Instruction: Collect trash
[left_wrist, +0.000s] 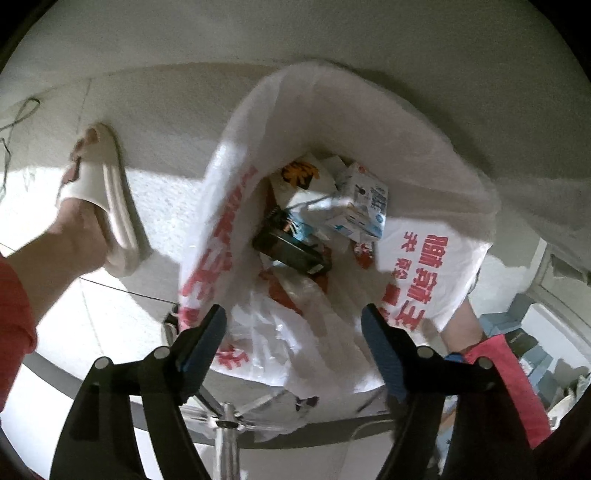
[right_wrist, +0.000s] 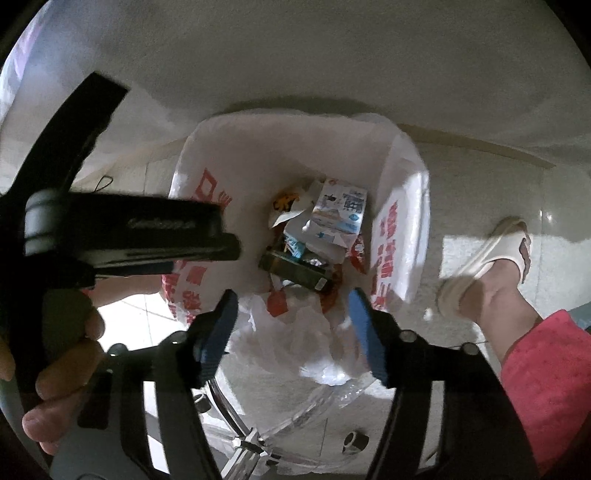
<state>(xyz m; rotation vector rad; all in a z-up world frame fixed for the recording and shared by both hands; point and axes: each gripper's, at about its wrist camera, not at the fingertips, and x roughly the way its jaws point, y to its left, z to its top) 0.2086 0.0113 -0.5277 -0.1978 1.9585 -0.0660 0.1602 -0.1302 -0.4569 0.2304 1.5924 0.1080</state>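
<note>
— Where's the trash?

— In the white plastic bag (left_wrist: 436, 258) with red print, standing open on the pale tiled floor (left_wrist: 155, 206): a blue-and-white carton (left_wrist: 364, 201) and a dark flat box (left_wrist: 291, 251) (crinkled film below them).

— The tongs?

— Left tongs (left_wrist: 295, 334) and right tongs (right_wrist: 291, 321) both gape above the bag's mouth, holding nothing.

— Around the bag?

— A cream slipper (left_wrist: 107, 199) on a foot beside it. Only the right view shows fingers (right_wrist: 66, 365) on the other handle.
</note>
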